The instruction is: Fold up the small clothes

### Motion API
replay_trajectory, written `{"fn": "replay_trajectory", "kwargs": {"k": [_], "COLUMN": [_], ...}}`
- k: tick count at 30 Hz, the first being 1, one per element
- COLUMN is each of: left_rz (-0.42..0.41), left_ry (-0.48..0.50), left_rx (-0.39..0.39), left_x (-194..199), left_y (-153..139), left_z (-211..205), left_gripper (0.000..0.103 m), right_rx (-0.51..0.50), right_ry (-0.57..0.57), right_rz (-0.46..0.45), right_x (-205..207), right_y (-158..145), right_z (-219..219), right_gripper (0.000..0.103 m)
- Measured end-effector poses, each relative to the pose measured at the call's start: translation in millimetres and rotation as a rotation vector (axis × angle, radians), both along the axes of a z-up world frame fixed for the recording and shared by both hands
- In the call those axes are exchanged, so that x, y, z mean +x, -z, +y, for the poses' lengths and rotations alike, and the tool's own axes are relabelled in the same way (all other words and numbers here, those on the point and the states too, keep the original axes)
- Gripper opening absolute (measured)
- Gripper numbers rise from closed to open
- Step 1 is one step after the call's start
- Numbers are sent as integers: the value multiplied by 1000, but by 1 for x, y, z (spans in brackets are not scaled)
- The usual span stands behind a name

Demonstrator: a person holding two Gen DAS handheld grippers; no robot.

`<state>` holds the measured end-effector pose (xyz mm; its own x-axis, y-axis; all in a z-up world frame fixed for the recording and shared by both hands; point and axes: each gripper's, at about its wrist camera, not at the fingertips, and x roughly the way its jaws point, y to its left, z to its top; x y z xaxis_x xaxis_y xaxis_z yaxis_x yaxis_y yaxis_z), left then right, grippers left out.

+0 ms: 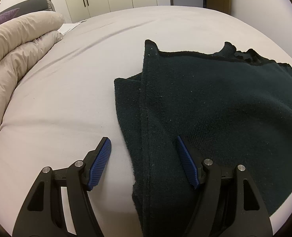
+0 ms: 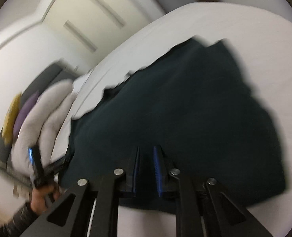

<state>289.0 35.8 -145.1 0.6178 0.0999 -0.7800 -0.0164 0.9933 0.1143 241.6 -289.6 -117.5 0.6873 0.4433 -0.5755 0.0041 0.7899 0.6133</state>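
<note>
A white bed [image 1: 67, 90] carries a dark green knit garment [image 1: 215, 98], spread flat with one side already folded over. It looks soft, limp and light, likely to sag, so a pinch at the near hem seems best. The left gripper [image 1: 144, 154] hangs with jaws apart, the folded edge lying between them. The right gripper [image 2: 146, 169], blurred, has jaws nearly together over the near hem; whether cloth is pinched I cannot tell.

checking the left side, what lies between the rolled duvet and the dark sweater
Only bare white sheet lies between the duvet and the sweater, in the left wrist view.
</note>
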Motion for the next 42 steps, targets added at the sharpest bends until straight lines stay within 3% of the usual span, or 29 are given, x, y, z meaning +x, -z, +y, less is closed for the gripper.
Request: {"fn": "replay_trajectory", "kwargs": {"k": [4, 7, 12, 15, 18, 20, 22, 25, 27, 31, 35, 36, 37, 41, 42], "left_rz": [-5, -8, -8, -31, -102, -107, -57, 50, 35, 22, 2, -4, -6, -12, -12], "left_ry": [0, 1, -13, -71, 15, 103, 184, 176, 165, 180, 170, 160, 134, 130, 131], "left_rx": [-9, -14, -46, -31, -62, -121, -200, -241, -297, -248, -282, -276, -234, -240, -234], "left_x": [-1, -2, -3, -12, -30, -32, -25, -10, -11, -20, -34, -38, -42, -53, -56], "left_y": [0, -1, -7, -27, -57, -64, -57, -25, -19, -22, -18, -19, -19, -16, -14], "left_z": [0, 0, 5, 2, -34, -60, -87, -97, -85, -70, -47, -44, -41, -29, -24], "left_gripper": [69, 69, 69, 66, 66, 66, 65, 51, 51, 47, 46, 38, 32, 32, 32], "right_rx": [27, 81, 193, 197, 192, 186, 180, 179, 175, 181, 192, 194, 196, 182, 196], "right_ry": [241, 340, 331, 327, 326, 325, 324, 324, 325, 327, 328, 326, 323, 306, 279], "right_rz": [18, -18, -65, -69, -76, -77, -76, -74, -70, -70, -71, -69, -65, -65, -74], "right_x": [-24, -41, -49, -48, -48, -46, -44, -45, -45, -44, -45, -45, -45, -55, -57], "right_y": [3, 12, 30, 32, 32, 29, 29, 30, 31, 34, 34, 34, 33, 6, -2], "right_z": [-47, -62, -73, -76, -73, -62, -61, -62, -61, -62, -63, -64, -64, -47, -35], "right_gripper": [5, 14, 14, 14, 14, 14, 14, 13, 12, 9, 8, 9, 10, 51, 52]}}
